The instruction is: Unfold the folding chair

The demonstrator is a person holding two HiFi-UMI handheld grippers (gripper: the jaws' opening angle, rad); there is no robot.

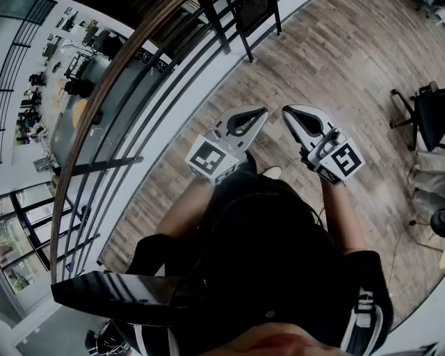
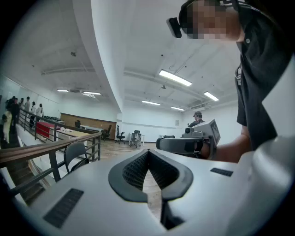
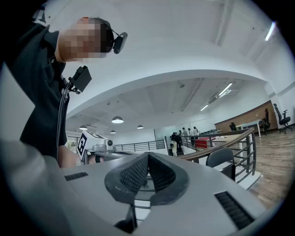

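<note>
A dark chair (image 1: 245,19) stands by the railing at the top of the head view, only its legs and lower part in frame. The same chair's rounded back shows in the left gripper view (image 2: 76,153) and in the right gripper view (image 3: 220,159). My left gripper (image 1: 262,111) and right gripper (image 1: 286,110) are held level in front of my body, tips close together, well short of the chair. Both are shut with nothing between the jaws. The left gripper's pads (image 2: 148,153) meet, as do the right gripper's pads (image 3: 148,156).
A curved wooden handrail with dark bars (image 1: 132,90) runs along the left, with a lower floor beyond it. Wooden floor (image 1: 334,62) lies ahead. A black office chair (image 1: 425,115) stands at the right edge. Several people stand far off by the railing (image 3: 184,136).
</note>
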